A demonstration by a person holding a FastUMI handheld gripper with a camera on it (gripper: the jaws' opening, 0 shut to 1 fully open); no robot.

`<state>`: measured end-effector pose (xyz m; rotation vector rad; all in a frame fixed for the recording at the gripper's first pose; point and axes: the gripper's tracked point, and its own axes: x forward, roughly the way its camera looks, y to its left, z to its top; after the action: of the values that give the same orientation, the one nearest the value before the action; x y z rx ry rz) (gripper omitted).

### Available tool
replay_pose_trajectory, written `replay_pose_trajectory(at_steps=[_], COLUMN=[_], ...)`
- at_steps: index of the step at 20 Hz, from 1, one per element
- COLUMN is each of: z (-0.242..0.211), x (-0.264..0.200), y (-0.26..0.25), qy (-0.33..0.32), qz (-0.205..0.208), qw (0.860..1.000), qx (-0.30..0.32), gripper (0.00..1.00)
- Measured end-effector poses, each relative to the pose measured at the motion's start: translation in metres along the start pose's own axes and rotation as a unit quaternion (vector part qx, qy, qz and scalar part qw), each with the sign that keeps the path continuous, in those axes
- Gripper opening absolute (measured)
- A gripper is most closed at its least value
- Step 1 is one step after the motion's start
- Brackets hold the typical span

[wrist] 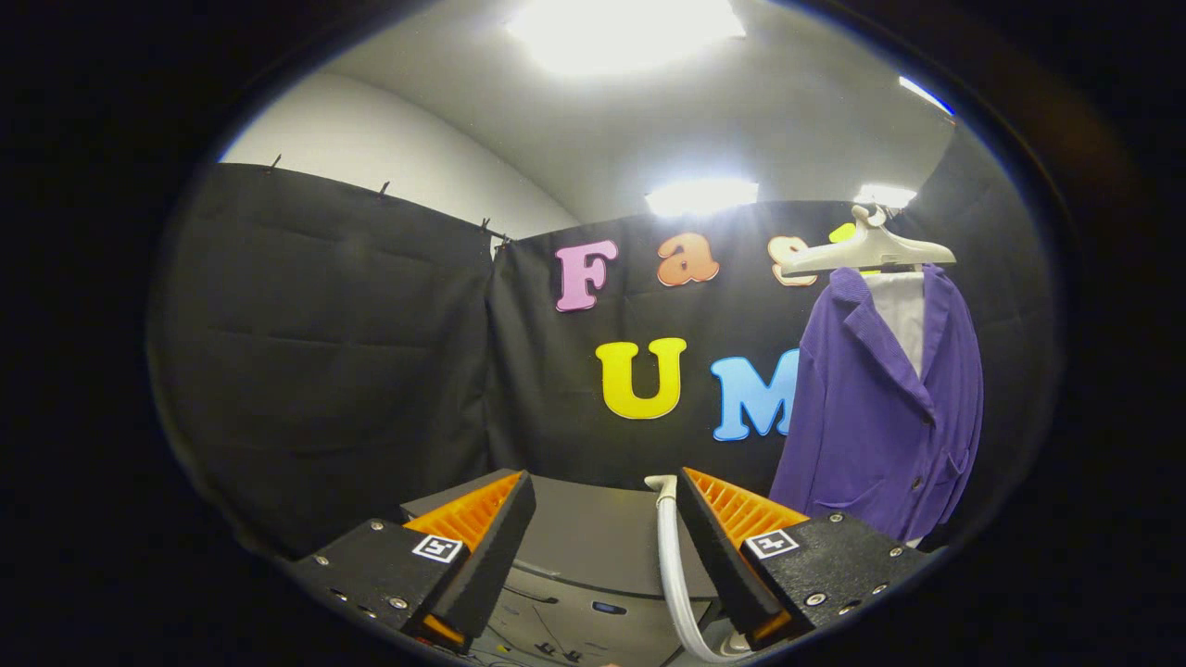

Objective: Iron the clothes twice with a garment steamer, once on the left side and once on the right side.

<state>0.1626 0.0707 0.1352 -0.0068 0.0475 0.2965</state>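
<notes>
Claw (604,537) open, empty; purple jacket (880,408) hangs beyond, right of fingers.

Booth with black cloth walls

Black cloth wall (371,352) hangs under a white ceiling (574,130) with bright ceiling lights (630,28).

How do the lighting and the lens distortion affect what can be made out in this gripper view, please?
In the gripper view, the ceiling lights blow out to white glare; the fisheye bends the booth wall and ceiling into curves; the purple jacket on its hanger stays sharp and evenly lit; the open gripper holds nothing, and the white hose beside one finger is clear.
</notes>
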Motion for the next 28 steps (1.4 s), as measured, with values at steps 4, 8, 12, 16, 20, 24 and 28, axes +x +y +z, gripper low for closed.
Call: replay_pose_trajectory(at_steps=[4,8,12,16,20,24,28], z=[0.009,0.016,0.015,-0.003,-0.036,-0.066,-0.100], x=[0.048,0.092,0.133,0.176,0.211,0.243,0.275], y=[-0.014,-0.023,-0.040,-0.058,-0.071,-0.080,-0.092], qy=[0.040,0.079,0.122,0.184,0.254,0.306,0.350], qz=[0.004,0.018,0.022,0.020,0.023,0.023,0.014], qw=[0.999,0.995,0.989,0.977,0.960,0.943,0.923], qx=[0.008,0.050,0.085,0.105,0.113,0.127,0.158], gripper=[0.94,0.94,0.94,0.95,0.95,0.95,0.95])
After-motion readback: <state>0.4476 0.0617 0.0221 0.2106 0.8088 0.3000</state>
